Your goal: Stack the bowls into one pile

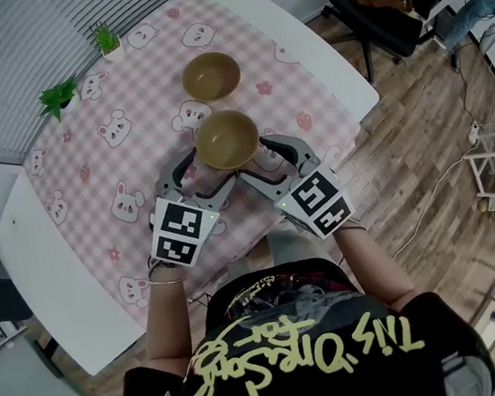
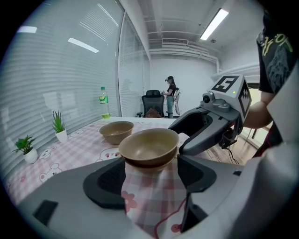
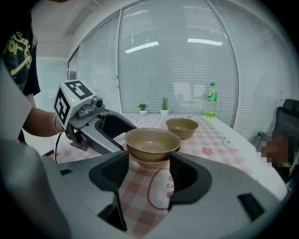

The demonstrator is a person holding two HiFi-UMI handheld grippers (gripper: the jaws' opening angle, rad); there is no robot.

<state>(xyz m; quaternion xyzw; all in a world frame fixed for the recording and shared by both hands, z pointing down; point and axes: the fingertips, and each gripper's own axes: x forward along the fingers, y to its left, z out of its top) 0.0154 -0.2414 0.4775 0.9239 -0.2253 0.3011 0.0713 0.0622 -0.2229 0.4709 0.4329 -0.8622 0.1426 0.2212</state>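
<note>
Two brown bowls sit nested as a short pile (image 1: 227,139) close to the tabletop's (image 1: 49,251) near edge. A third, single bowl (image 1: 210,75) stands apart from it, toward the far edge. The likely next step is joining the two. A clean way would be to pinch one rim firmly, lift it level, centre it over the other and lower it slowly so nothing tips. The left hand-held gripper (image 1: 205,173) and right hand-held gripper (image 1: 270,162) flank the pile, each with jaws spread wide and nothing between them.
</note>
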